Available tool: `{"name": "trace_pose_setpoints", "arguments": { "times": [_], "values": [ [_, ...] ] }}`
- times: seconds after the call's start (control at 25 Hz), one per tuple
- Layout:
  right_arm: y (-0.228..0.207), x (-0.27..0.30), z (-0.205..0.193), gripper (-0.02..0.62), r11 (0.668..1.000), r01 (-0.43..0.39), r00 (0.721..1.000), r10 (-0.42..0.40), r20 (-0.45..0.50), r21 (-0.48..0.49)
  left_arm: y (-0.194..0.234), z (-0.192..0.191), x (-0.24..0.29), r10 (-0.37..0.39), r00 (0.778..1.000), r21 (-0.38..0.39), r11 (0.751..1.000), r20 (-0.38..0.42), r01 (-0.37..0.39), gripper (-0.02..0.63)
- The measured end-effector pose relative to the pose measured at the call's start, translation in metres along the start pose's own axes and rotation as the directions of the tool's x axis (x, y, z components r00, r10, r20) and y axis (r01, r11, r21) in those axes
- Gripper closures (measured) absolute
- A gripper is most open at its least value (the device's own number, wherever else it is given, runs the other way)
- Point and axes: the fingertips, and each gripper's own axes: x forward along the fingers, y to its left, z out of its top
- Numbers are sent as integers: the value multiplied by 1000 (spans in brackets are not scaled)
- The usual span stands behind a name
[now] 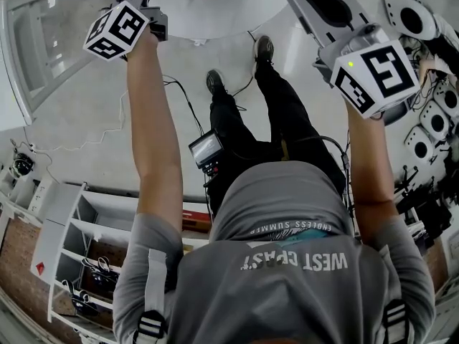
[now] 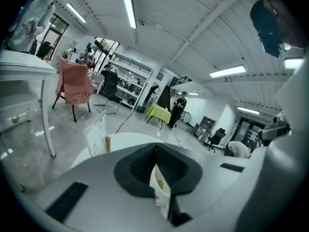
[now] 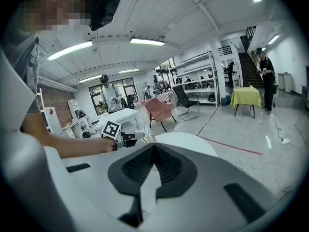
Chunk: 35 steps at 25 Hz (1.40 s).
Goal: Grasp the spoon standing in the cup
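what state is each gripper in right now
left gripper: closed, nothing seen gripped
right gripper: closed, nothing seen gripped

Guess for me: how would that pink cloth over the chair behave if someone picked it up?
The pink cloth would probably go limp, since it hangs in folds over the chair. It looks light and would likely slide off easily, as nothing seems to pin it.

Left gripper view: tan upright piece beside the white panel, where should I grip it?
Probably grip the tan upright piece at its top end, from above: it stands vertical and the white panel crowds one side. The left gripper is shut; open it first.
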Motion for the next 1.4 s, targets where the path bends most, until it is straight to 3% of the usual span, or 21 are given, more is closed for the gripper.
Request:
{"name": "trace_pose_setpoints", "arguments": {
  "times": [0.8,1.4],
  "values": [
    [18,-16,44,593,998,34,996,-29,90,-55,-46,72,-44,-80,994,163,984,76,67,603],
    [37,-70,84,594,985,103,981,-78,180,-137,-134,141,-121,-204,974,359,920,96,158,603]
  ]
}}
